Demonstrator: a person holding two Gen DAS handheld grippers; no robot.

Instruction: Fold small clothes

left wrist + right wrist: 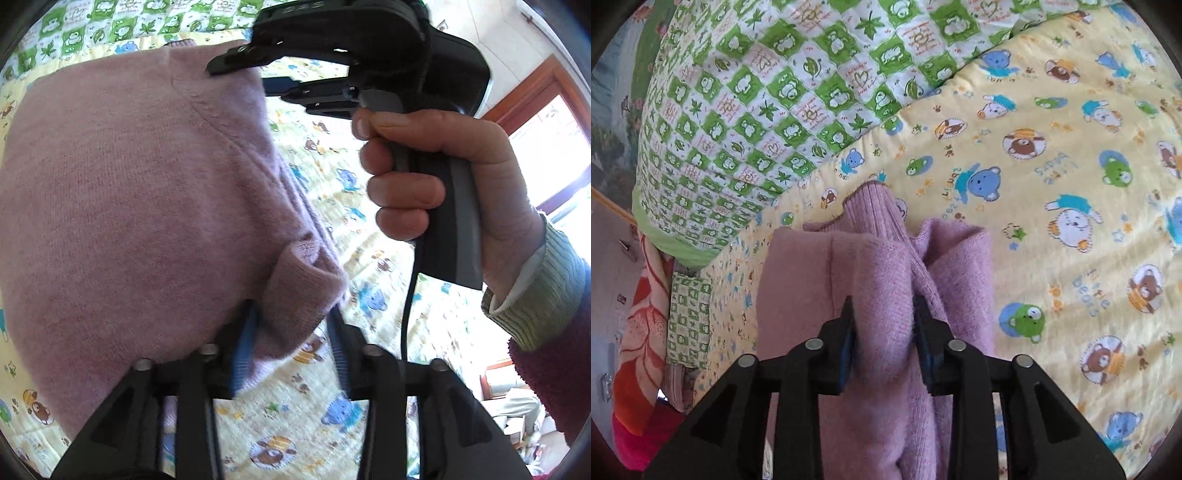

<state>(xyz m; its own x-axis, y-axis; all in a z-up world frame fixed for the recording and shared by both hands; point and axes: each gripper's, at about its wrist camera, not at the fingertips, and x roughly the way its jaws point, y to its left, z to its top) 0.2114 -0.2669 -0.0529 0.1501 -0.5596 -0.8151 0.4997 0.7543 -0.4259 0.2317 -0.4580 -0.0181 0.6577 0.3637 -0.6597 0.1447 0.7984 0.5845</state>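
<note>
Lying on a yellow bear-print quilt (pixel 1052 177), a pink knitted sweater (pixel 129 192) sits bunched. The left tongs (pixel 291 332) stand parted around its fold. The right tongs (pixel 884 328) pinch another fold.

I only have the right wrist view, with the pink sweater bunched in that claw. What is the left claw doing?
Observer: The left claw has the pink sweater's ribbed sleeve cuff between its fingers, and a gap shows beside one pad.
Operator: Where is the rest of the sweater?
Observer: Its body spreads wide to the left of that claw, over the yellow bear quilt.
Operator: Anything around the right claw?
Observer: A hand grips its handle, and the right claw reaches the sweater's far edge.
</note>
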